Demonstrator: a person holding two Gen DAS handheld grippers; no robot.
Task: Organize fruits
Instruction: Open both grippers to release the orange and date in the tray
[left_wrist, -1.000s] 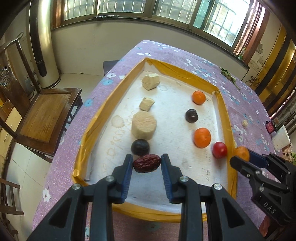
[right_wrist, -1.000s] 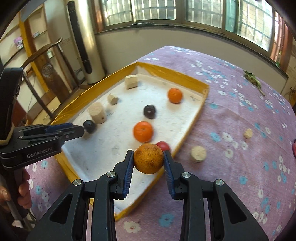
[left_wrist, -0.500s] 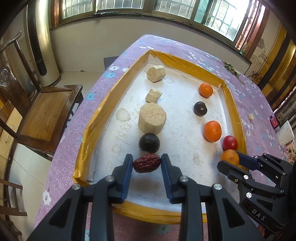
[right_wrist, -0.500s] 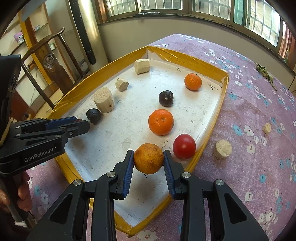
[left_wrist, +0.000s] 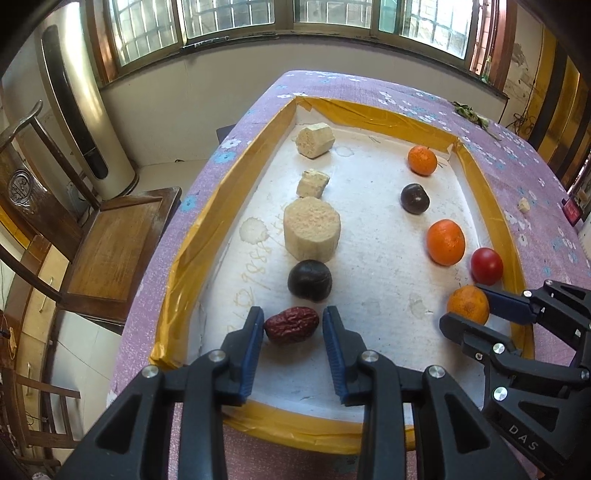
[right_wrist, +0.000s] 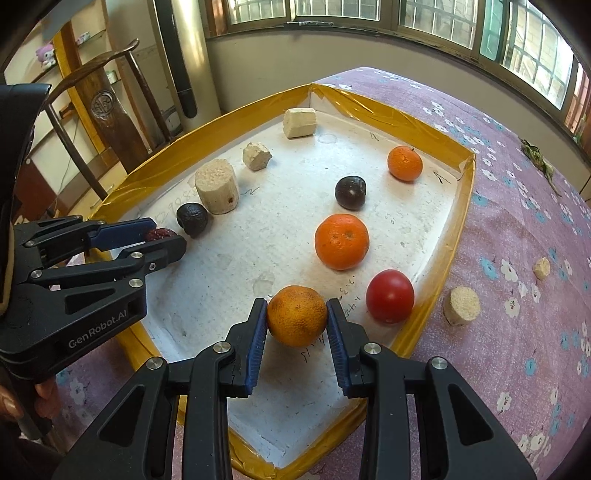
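Oranges: three in the tray (left_wrist: 229, 192): a small one (left_wrist: 422, 159) at the far end, a larger one (left_wrist: 445, 242) mid-row, and a dull, speckled orange (right_wrist: 296, 315) between the right gripper's pads.
Tomato: one, red (right_wrist: 389, 296), just beside the speckled orange and close to the tray's right rim.
Dark round fruits: two, one (left_wrist: 414, 198) in the right row, one (left_wrist: 309, 280) in the left row.
Red date: one, wrinkled (left_wrist: 291, 324), at the near end of the left row.
Pale cut chunks: three in the tray, a big cylinder (left_wrist: 311, 228), a small piece (left_wrist: 313, 182) and a far block (left_wrist: 314, 140); two more lie out on the flowered cloth (right_wrist: 461, 305) (right_wrist: 541, 267).
Left gripper (left_wrist: 293, 334): jaws have just been easing apart; the date sits between them on the tray floor, the left pad at its end, a sliver of gap at the right pad.
Right gripper (right_wrist: 296, 328): narrow, both pads pressed on the speckled orange, low over the tray's near right corner.
Change since a second ago: speckled orange was over the tray's rim, now inside it; the date's gap was not there.
Hard to tell: whether the orange rests on the floor; the person's hand (right_wrist: 40, 395) is cut off at the edge; in the right view the date is mostly hidden behind the left gripper's finger.
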